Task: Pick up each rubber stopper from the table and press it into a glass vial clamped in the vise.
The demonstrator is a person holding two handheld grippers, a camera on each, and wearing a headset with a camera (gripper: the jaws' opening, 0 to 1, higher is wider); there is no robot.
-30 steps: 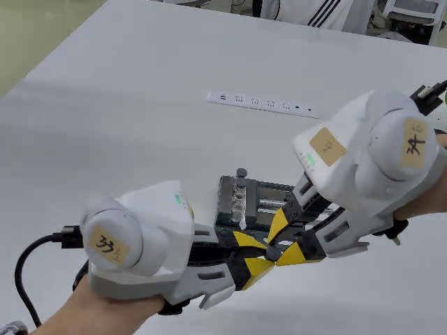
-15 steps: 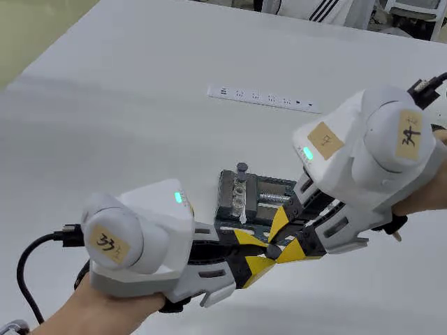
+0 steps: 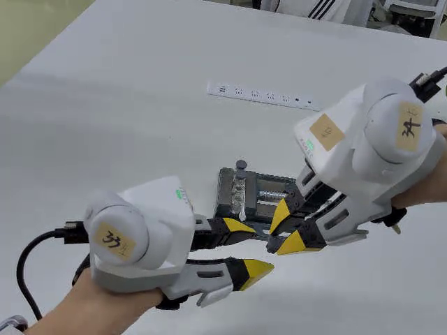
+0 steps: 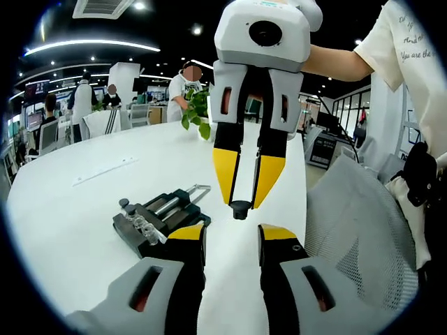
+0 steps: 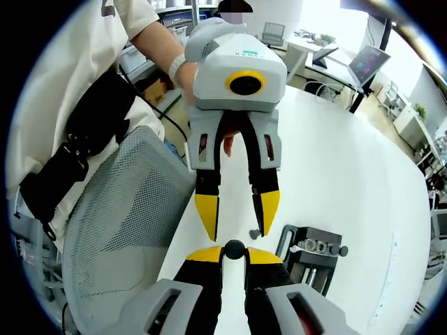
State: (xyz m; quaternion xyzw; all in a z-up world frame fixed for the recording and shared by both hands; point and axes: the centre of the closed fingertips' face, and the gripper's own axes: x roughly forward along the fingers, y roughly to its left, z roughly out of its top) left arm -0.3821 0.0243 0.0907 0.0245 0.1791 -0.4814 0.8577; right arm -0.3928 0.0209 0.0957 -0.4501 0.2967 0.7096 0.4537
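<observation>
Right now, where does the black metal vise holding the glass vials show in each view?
Head view: black metal vise at picture centre.
Left gripper view: vise lower left.
Right gripper view: vise lower right, beside the held dark rubber stopper.
Shared landmark: the dark-stoppered glass vial clamped in it.

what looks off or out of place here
Nothing stands out: the vise sits flat on the table, its vials upright, and the right gripper pinches a rubber stopper cleanly.

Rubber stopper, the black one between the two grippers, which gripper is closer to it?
Right. The right gripper is shut on the rubber stopper at its jaw tips. The left gripper faces it, open, just short of touching.
</observation>
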